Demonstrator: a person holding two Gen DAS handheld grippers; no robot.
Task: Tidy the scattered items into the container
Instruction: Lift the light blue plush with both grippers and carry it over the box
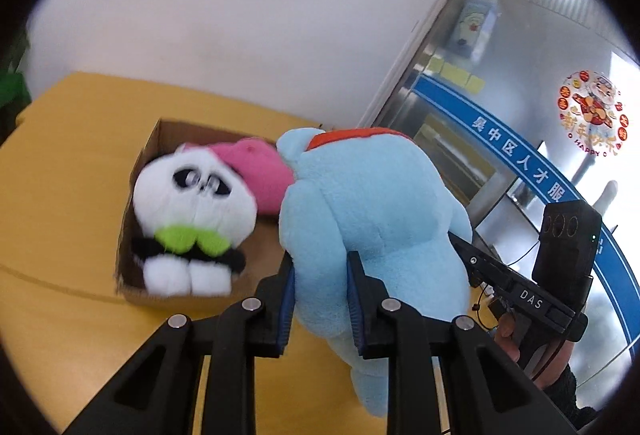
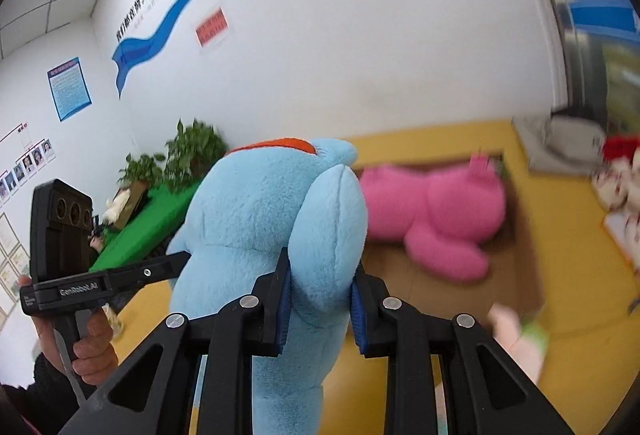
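The left gripper (image 1: 320,299) had its blue-padded jaws nearly together, pinching a fold of the light blue plush toy (image 1: 372,203) near its lower body. The right gripper (image 2: 320,307) gripped the same light blue plush toy (image 2: 264,219) in the same way, its pads pressed into a rounded limb or ear. Both held the toy up off the yellow table (image 1: 68,163), between the two tools, with an orange-red patch showing along its top edge.

Beyond the toy, an open cardboard box (image 1: 150,143) sat on the table towards its far edge by the white wall. A panda plush (image 1: 192,215) with a bright green bow sat in the near part of the box, blurred, leaning over its near wall. A pink plush (image 1: 264,175) lay behind it inside the box; in the right wrist view the pink plush (image 2: 436,215) lay stretched on its side on the box floor.

Each wrist view showed the other tool from the side, gripped by a hand (image 2: 92,347) in a dark sleeve. At the table's right edge in the right wrist view, blurred red-and-white plush items (image 2: 620,175) lay well apart from the box, and a pale pink item with a green part (image 2: 520,339) lay just outside the box's near corner.
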